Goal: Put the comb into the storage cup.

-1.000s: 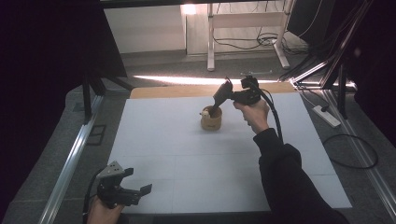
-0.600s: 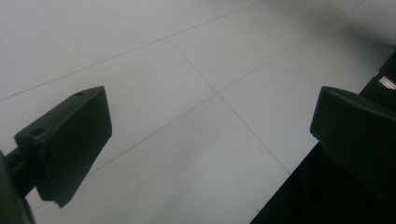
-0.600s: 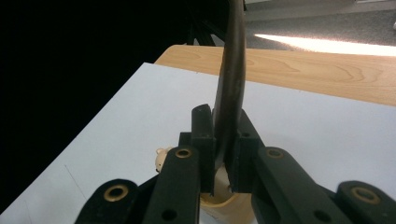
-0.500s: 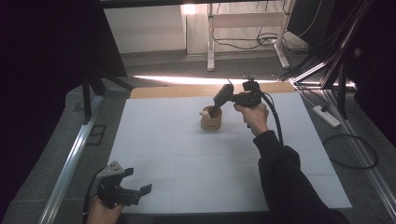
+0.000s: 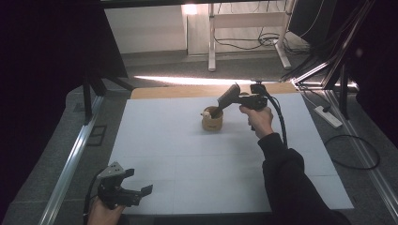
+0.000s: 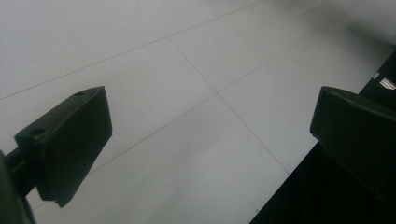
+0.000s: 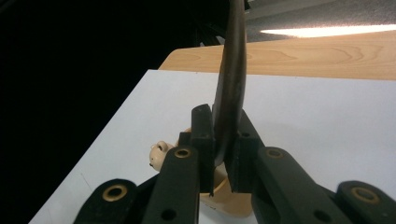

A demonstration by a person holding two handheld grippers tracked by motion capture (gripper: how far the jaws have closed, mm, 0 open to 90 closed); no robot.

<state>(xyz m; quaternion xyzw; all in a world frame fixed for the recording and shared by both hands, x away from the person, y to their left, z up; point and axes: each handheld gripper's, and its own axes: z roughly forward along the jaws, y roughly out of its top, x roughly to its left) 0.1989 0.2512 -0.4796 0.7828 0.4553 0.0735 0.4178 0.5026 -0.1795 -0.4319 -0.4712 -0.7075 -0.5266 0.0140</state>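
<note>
Nearest the camera, the left tongs (image 5: 141,191) sit low at the near-left corner of the white-covered table (image 5: 155,140), jaws spread wide with nothing between them, just bare table showing in the left gripper view. Further out, the right tongs (image 7: 223,154) are clamped tight on a dark, flat curved utensil blade (image 7: 232,79) that sticks up from between the jaws. They're held right above a small round tan wooden cup (image 5: 212,122) standing a bit past the middle of the table. A small pale figure head (image 7: 159,153) peeks at the cup's rim. Beyond that, a strip of bare wood tabletop (image 7: 327,58).
</note>
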